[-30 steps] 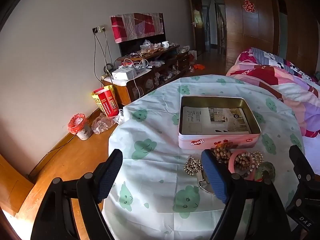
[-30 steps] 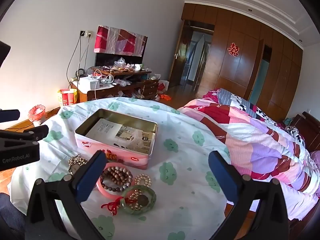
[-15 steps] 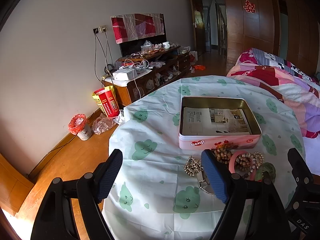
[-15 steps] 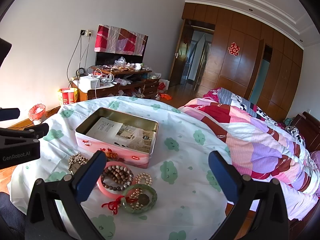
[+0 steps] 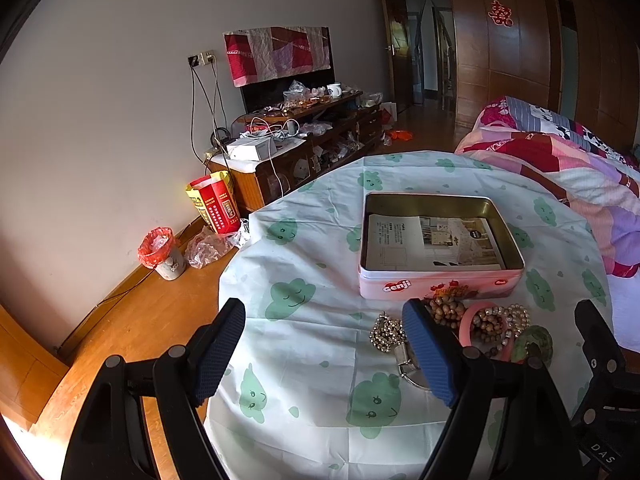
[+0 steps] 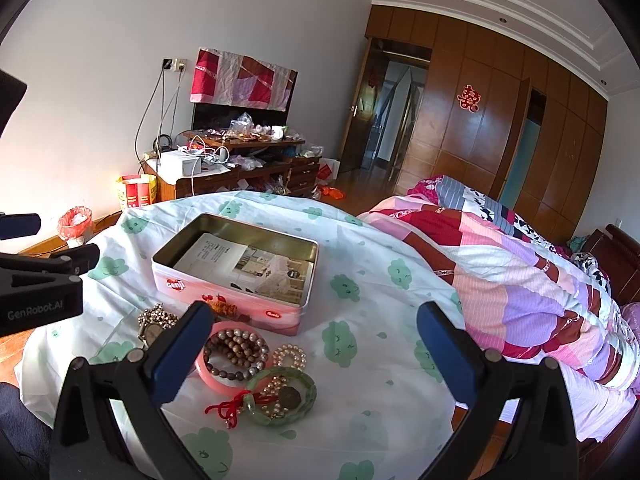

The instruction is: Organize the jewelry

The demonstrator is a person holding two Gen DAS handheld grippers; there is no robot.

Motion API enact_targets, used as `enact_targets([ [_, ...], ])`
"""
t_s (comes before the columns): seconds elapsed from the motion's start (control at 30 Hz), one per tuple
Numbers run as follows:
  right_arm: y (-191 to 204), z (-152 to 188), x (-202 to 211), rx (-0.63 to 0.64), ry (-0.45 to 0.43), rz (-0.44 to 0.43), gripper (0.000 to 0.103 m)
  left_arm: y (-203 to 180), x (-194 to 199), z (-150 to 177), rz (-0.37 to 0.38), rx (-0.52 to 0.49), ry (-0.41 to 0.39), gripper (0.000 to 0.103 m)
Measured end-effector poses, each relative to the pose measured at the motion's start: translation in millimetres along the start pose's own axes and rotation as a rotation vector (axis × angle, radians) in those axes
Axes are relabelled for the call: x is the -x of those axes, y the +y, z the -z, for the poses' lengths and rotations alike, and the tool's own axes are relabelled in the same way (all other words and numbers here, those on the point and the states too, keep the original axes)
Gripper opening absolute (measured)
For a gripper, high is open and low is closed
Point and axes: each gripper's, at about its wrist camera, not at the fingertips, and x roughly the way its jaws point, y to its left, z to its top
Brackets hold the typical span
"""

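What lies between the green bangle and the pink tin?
In the right wrist view, the pink bangle ringing the wooden bead bracelet, with a small pearl bracelet beside it, lies between the green bangle and pink tin.

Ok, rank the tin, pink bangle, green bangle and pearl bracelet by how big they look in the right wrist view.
1. Tin, clearly largest.
2. Pink bangle and green bangle: they look alike; the green one lies nearer the camera and the pink one is partly hidden, so no ranking.
3. Pearl bracelet, smallest.
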Motion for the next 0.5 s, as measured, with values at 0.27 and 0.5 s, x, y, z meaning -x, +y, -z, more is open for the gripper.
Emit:
enact_targets([
  [0.27, 0.0, 0.0, 0.3, 0.001, 0.001, 0.000, 0.103, 0.1, -0.1, 0.5, -0.002, 0.000, 0.002, 0.081],
  [0.5, 1.0, 0.4, -0.4, 0.003, 0.003, -0.001, 0.103, 0.1, -0.2, 1.4, -0.004, -0.001, 0.004, 0.081],
])
